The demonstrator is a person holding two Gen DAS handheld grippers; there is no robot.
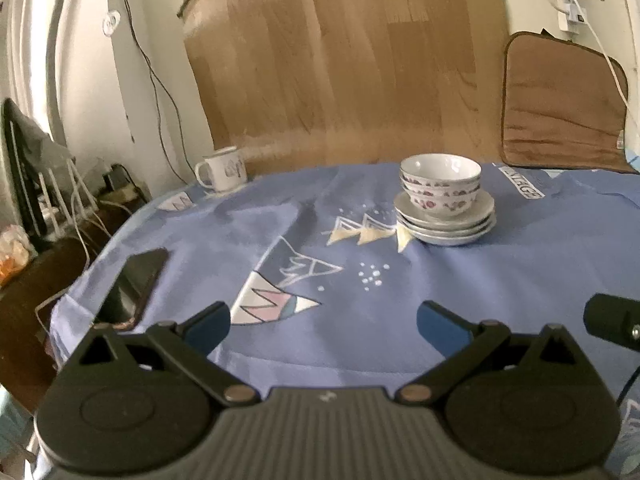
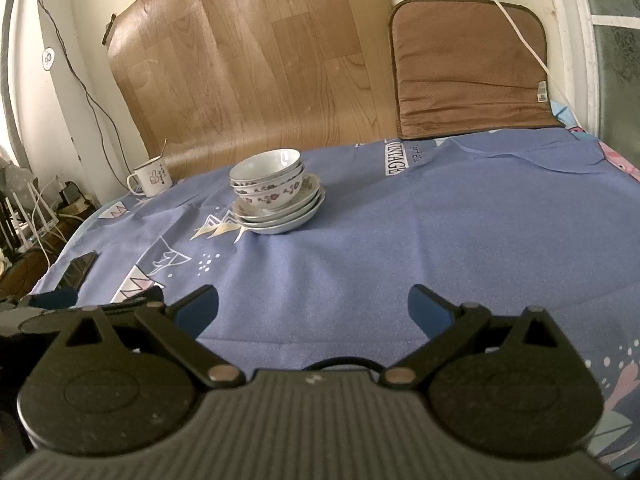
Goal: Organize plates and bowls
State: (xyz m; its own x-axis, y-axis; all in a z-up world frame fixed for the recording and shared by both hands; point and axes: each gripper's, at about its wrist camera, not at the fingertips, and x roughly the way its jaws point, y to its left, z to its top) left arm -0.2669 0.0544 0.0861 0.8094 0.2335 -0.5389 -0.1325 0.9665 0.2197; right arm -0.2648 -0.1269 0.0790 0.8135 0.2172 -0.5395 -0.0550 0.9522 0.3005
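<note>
A stack of white floral bowls (image 1: 440, 184) sits nested on a stack of pale plates (image 1: 446, 222) on the blue cloth, far right of centre in the left wrist view. The same bowls (image 2: 268, 182) and plates (image 2: 280, 214) show left of centre in the right wrist view. My left gripper (image 1: 324, 326) is open and empty, low over the cloth, well short of the stack. My right gripper (image 2: 314, 310) is open and empty, also well short of the stack. Part of the right gripper (image 1: 612, 322) shows at the right edge of the left wrist view.
A white mug (image 1: 222, 174) stands at the back left, with a stick in it (image 2: 152, 178). A black phone (image 1: 136, 280) lies near the table's left edge. A brown cushion (image 2: 472, 68) and a wood-pattern sheet (image 2: 256, 60) lean on the back wall. Cables and clutter lie off the left side.
</note>
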